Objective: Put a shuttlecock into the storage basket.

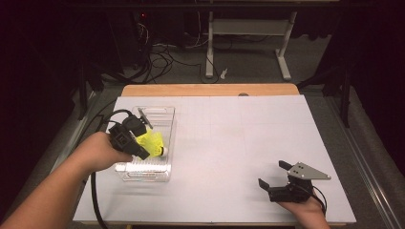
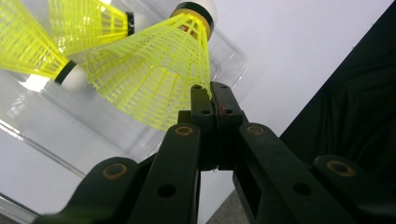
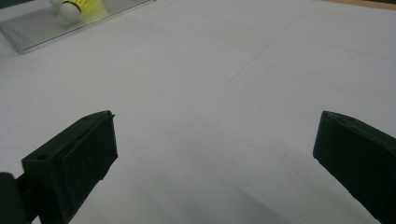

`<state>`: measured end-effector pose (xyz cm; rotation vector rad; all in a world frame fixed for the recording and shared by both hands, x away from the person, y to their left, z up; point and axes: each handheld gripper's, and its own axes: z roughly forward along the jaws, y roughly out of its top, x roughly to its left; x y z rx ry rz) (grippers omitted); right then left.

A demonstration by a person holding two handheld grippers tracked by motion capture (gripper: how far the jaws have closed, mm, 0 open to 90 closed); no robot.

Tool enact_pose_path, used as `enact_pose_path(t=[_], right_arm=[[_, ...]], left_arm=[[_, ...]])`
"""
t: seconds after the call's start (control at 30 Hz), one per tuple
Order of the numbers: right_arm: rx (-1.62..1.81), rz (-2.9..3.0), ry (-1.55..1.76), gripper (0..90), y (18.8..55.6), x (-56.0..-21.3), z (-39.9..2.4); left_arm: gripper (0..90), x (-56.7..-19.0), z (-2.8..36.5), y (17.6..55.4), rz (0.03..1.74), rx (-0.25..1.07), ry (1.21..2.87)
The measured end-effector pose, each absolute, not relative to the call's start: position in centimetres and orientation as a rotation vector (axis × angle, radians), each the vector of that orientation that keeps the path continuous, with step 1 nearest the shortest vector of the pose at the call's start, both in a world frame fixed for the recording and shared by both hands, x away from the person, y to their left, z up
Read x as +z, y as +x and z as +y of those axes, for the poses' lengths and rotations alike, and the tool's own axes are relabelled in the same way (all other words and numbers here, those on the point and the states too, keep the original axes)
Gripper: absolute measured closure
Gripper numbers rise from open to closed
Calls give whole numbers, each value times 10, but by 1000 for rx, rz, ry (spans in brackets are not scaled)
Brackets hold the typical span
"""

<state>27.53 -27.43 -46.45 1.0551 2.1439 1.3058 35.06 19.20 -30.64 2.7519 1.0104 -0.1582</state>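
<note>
My left gripper (image 1: 144, 152) is shut on the rim of a yellow mesh shuttlecock's (image 1: 153, 141) skirt, over a clear plastic box (image 1: 143, 174) at the table's left. In the left gripper view the jaws (image 2: 212, 91) pinch the skirt's edge and the shuttlecock (image 2: 154, 74) points its white cork away and up. Two more yellow shuttlecocks (image 2: 28, 46) lie in the box (image 2: 229, 63) beneath it. Near the front right edge my right gripper (image 1: 273, 174) stands open with nothing between its jaws (image 3: 217, 140), low over the white table.
A white sheet (image 1: 239, 143) covers the table, with a wooden strip (image 1: 210, 89) along its far edge. The box (image 3: 37, 30) with a shuttlecock (image 3: 79, 7) lies far up and left in the right gripper view. Desk legs and cables stand on the floor beyond.
</note>
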Motion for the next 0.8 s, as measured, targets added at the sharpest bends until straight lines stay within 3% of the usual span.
enact_pose_path(t=[0.8], right_arm=[[1304,2149,1061,3,276,-465,-274]], left_arm=[[898,-320,211,353,1054,-162,2736]])
